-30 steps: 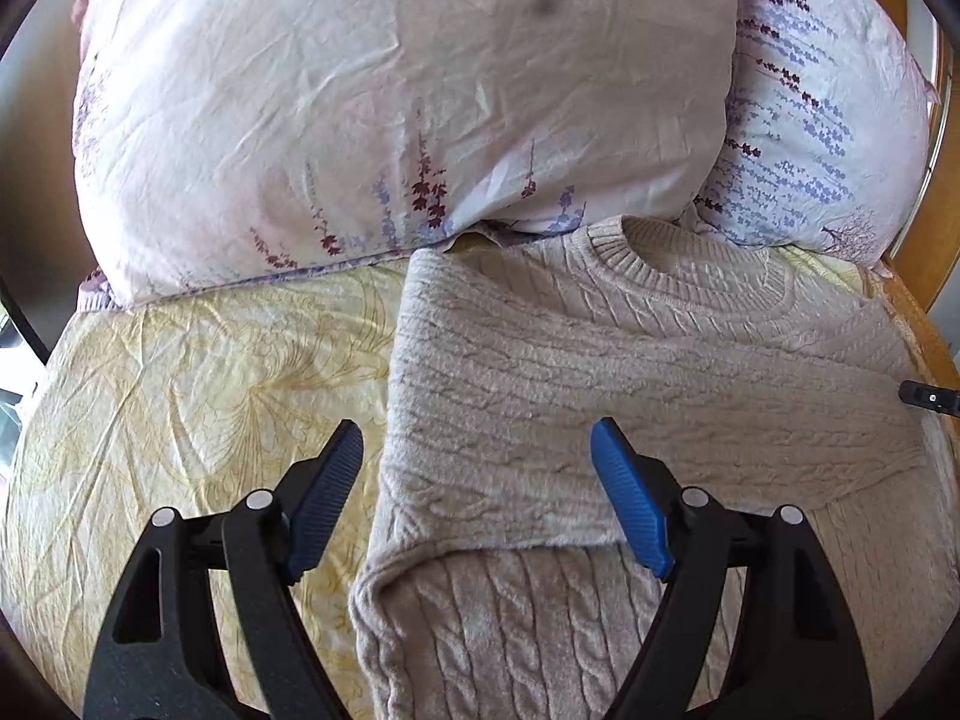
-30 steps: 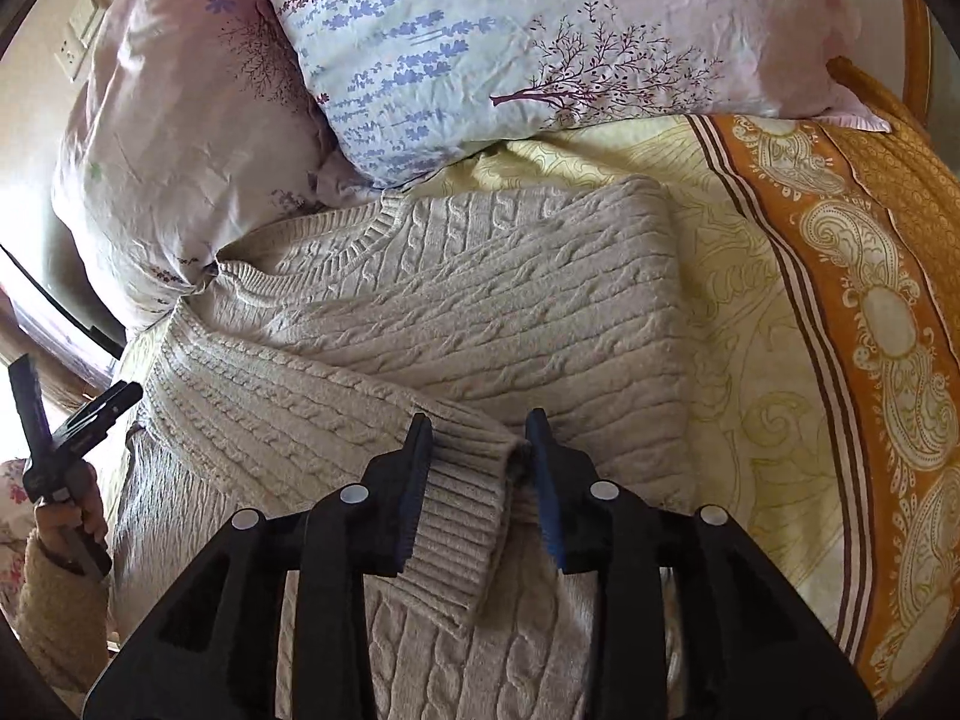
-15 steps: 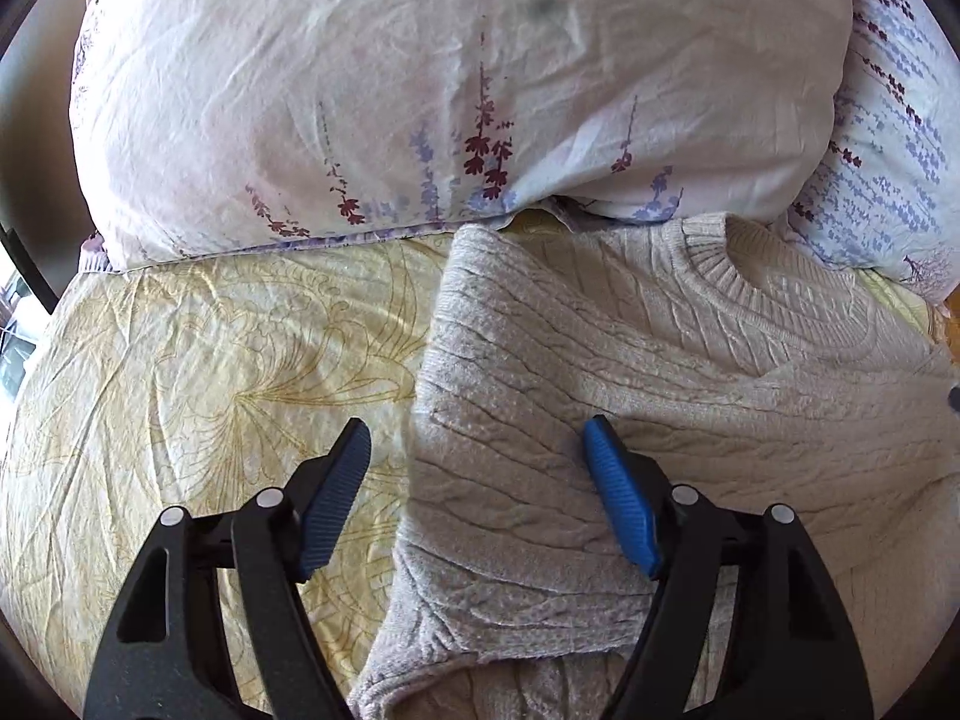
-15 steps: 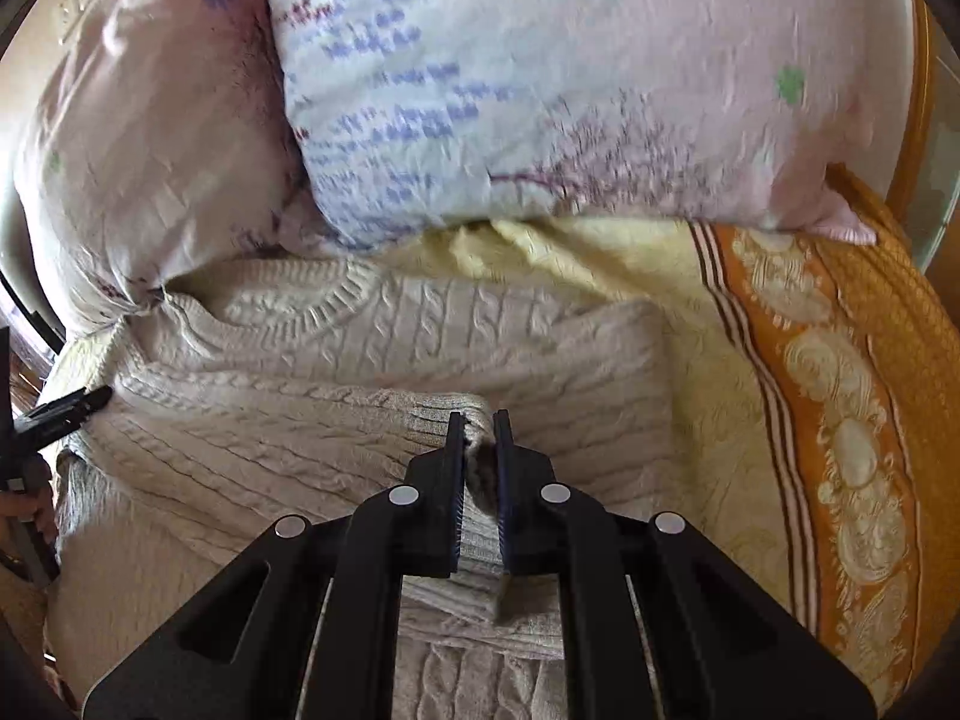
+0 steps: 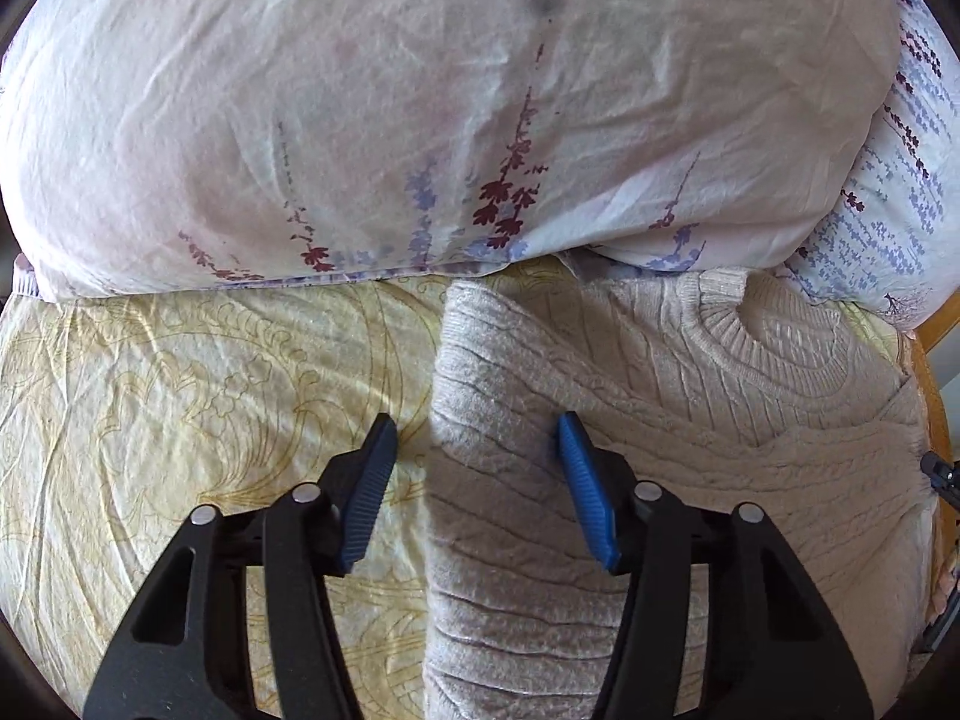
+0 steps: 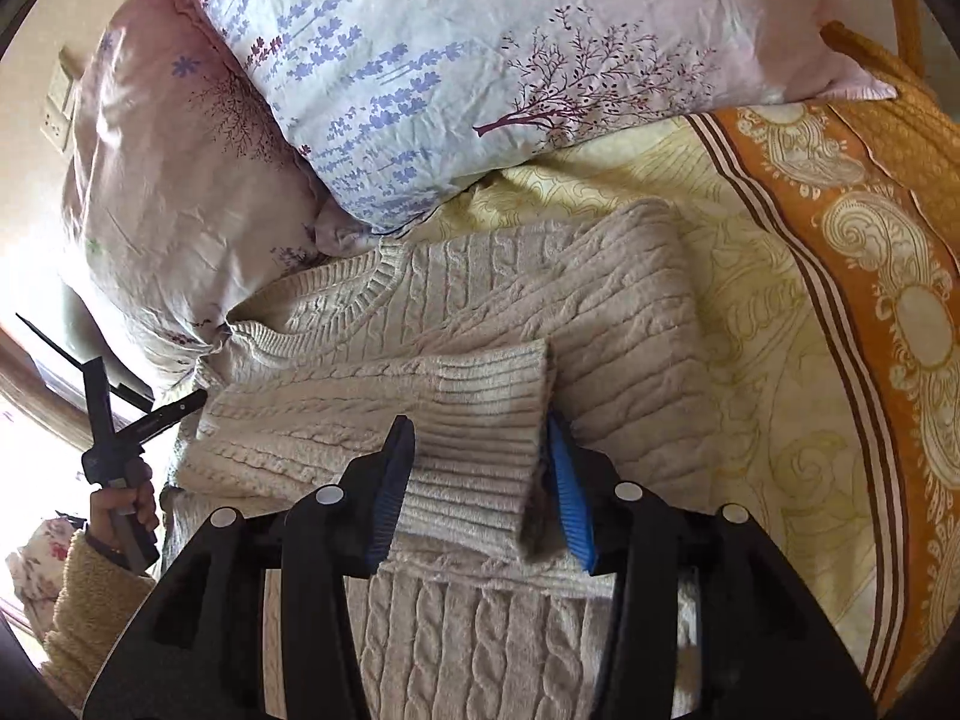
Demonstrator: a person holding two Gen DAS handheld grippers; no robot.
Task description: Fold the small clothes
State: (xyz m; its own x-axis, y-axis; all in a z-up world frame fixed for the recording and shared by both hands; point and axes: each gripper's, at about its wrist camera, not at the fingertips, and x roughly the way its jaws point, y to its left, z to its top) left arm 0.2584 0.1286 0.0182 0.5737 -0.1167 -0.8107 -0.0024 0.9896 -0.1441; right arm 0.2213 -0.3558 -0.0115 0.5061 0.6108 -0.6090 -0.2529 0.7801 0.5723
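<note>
A beige cable-knit sweater (image 5: 690,420) lies on the bed, collar toward the pillows, with both sides folded in. My left gripper (image 5: 477,438) is open and straddles the sweater's folded left edge near the shoulder. In the right wrist view the sweater (image 6: 600,312) has one sleeve laid across its chest, and the ribbed cuff (image 6: 486,414) lies flat between the jaws of my right gripper (image 6: 480,438), which is open around it. The left gripper (image 6: 138,420) shows there at the far left, in a hand.
Two floral pillows (image 5: 420,108) (image 6: 480,60) lie against the sweater's collar. The yellow patterned bedsheet (image 5: 180,420) extends to the left; an orange-bordered blanket (image 6: 870,276) lies to the right. A wooden bed frame (image 5: 942,324) shows at the right edge.
My right gripper, shut on the sleeve cuff half a second ago, has opened and let the cuff lie flat on the sweater. My left gripper has moved forward toward the pillows along the folded edge.
</note>
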